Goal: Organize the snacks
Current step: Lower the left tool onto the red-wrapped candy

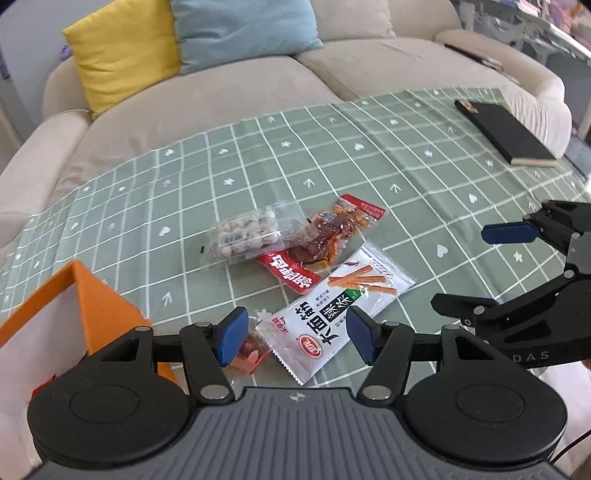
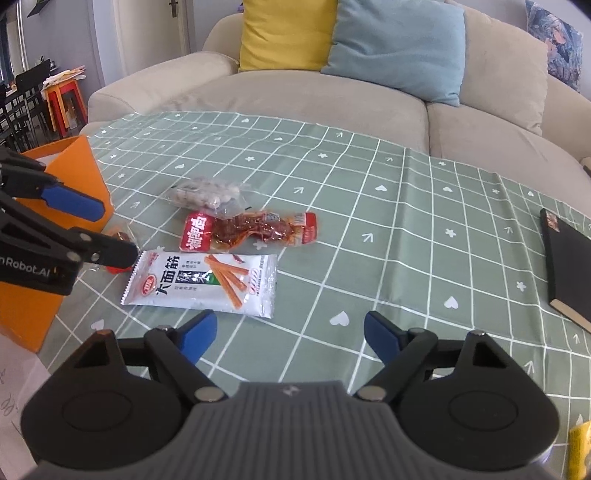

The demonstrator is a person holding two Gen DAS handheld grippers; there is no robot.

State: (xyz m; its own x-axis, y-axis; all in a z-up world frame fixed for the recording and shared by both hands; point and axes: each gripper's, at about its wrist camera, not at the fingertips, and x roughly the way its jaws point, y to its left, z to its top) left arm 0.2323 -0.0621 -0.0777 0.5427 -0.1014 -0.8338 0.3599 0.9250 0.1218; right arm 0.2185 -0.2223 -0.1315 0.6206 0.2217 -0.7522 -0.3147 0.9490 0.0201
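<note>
Several snacks lie on the green checked tablecloth (image 2: 369,221): a white packet of spicy strips (image 1: 332,310) (image 2: 207,284), a red packet of dark meat (image 1: 321,240) (image 2: 251,230), a clear bag of nuts (image 1: 247,236) (image 2: 207,195) and a small red-orange wrapped snack (image 1: 253,350) (image 2: 117,270). My left gripper (image 1: 295,332) (image 2: 116,232) is open, low over the near end of the white packet and the small snack, beside the orange box (image 1: 99,306) (image 2: 81,166). My right gripper (image 2: 290,325) (image 1: 463,271) is open over bare cloth just in front of the white packet, holding nothing.
A black book (image 1: 509,133) (image 2: 569,258) lies on the right side of the table. A beige sofa (image 2: 314,99) with a yellow cushion (image 2: 284,33) and a blue cushion (image 2: 399,44) runs behind the table. Something yellow (image 2: 578,450) shows at the lower right edge.
</note>
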